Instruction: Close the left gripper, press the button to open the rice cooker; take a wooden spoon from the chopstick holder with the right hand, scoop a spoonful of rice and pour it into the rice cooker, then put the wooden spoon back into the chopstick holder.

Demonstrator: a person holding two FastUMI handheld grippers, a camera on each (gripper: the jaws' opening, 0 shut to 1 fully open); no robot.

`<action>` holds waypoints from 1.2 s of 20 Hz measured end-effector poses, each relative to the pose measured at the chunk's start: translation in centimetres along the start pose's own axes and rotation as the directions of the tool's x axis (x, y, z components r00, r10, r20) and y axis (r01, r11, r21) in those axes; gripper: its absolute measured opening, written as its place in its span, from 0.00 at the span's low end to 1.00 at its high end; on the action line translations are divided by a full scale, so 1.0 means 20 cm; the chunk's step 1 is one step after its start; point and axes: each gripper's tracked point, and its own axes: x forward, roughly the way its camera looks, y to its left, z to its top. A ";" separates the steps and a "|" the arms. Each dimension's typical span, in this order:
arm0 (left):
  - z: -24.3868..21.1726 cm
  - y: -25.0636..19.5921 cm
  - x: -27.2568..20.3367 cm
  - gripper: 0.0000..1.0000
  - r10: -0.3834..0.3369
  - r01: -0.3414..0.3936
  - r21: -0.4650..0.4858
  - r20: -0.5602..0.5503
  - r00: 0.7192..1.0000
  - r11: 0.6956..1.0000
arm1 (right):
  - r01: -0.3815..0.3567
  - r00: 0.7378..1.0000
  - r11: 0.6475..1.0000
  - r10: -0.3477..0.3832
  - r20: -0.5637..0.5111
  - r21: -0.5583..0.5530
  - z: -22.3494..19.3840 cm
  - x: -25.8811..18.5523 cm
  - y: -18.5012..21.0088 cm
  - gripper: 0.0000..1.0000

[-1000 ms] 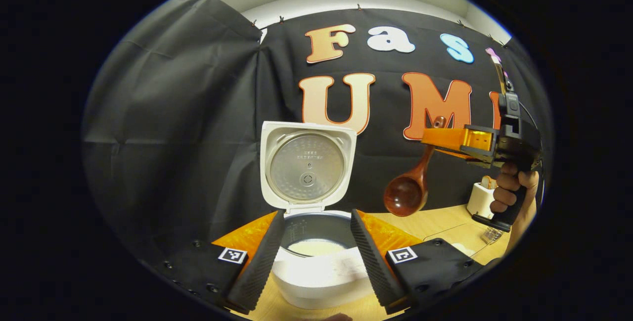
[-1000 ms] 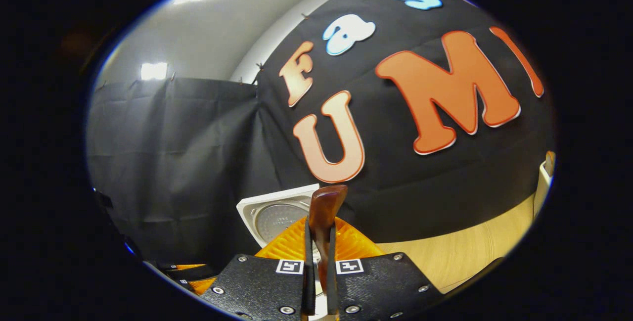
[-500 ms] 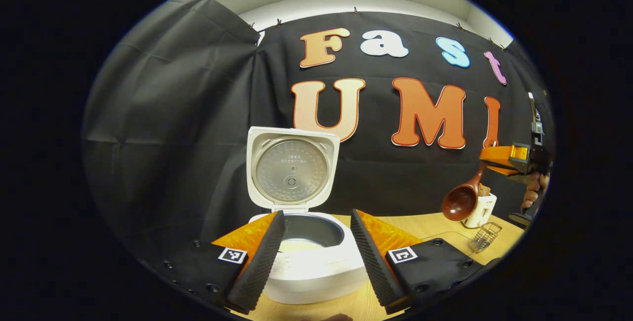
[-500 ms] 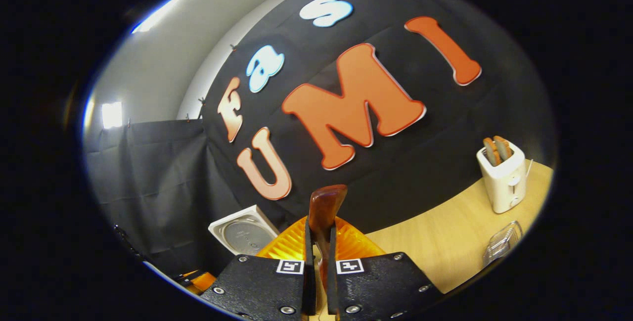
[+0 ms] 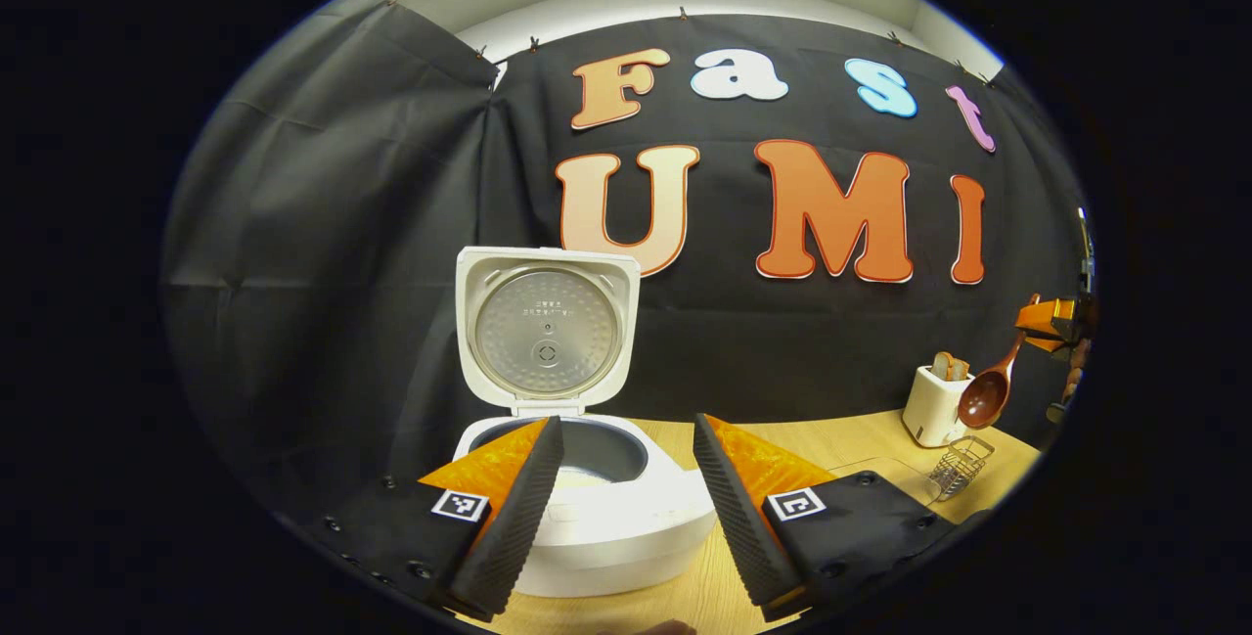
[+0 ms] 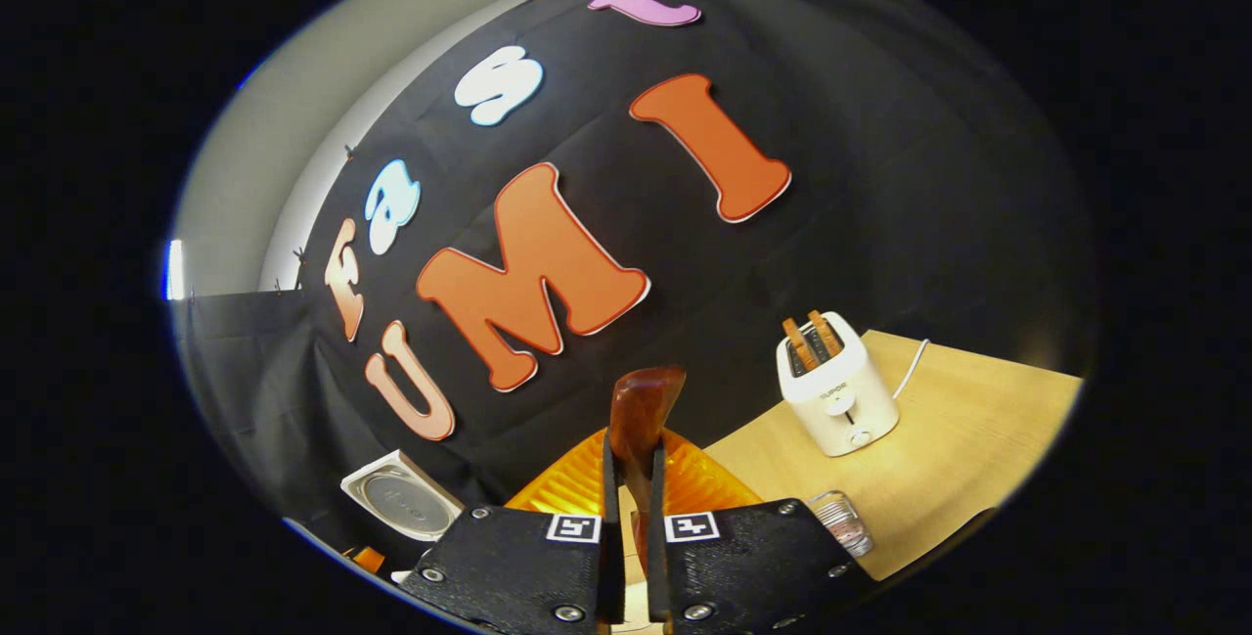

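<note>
The white rice cooker [image 5: 626,518] stands with its lid [image 5: 548,332] up, and something pale lies in the pot. My left gripper [image 5: 626,508] is open just in front of the cooker, with nothing between its fingers. At the far right, my right gripper [image 5: 1051,317] holds the wooden spoon [image 5: 986,392] bowl-down above the wire chopstick holder [image 5: 959,467]. In the right gripper view my right gripper [image 6: 631,518] is shut on the wooden spoon's handle [image 6: 646,405]. The chopstick holder [image 6: 839,521] sits just right of its fingers, and the cooker lid [image 6: 401,503] is low on the left.
A white toaster [image 6: 839,385] with bread slices in its slots stands on the wooden table [image 6: 959,449] by the back cloth, its cord trailing right. The toaster [image 5: 934,405] stands just behind the chopstick holder. Black cloth walls close the back and left.
My right gripper has carried the spoon rightward from beside the cooker to above the chopstick holder. The left gripper stays open and has drawn back a little from the cooker.
</note>
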 end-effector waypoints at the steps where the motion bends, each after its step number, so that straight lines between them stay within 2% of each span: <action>1: 0.00 -0.01 0.00 0.88 0.003 -0.003 0.001 -0.002 1.000 1.000 | 0.019 1.000 1.000 -0.019 0.003 0.002 0.02 -0.01 -0.08 0.09; 5: -0.01 -0.04 0.02 0.87 0.016 -0.016 0.014 -0.005 1.000 1.000 | 0.099 0.995 0.995 -0.099 0.000 0.013 0.02 0.01 -0.37 0.10; 9: -0.06 -0.13 0.04 0.88 -0.033 0.032 -0.010 -0.037 0.999 0.999 | 0.186 0.982 0.982 -0.186 -0.020 -0.010 -0.04 0.08 -0.58 0.09; 11: -0.06 -0.12 0.05 0.87 -0.024 0.023 -0.009 -0.040 0.999 1.000 | 0.213 0.976 0.977 -0.212 -0.044 0.027 -0.08 0.10 -0.67 0.09; 14: -0.09 -0.13 0.07 0.88 -0.021 0.021 -0.011 -0.056 0.998 1.000 | 0.228 0.972 0.972 -0.223 -0.077 0.055 -0.17 0.14 -0.73 0.09; 24: -0.10 -0.20 0.13 0.88 -0.018 0.020 0.025 -0.075 0.997 0.999 | 0.233 0.966 0.972 -0.236 -0.105 -0.037 -0.29 0.19 -0.77 0.09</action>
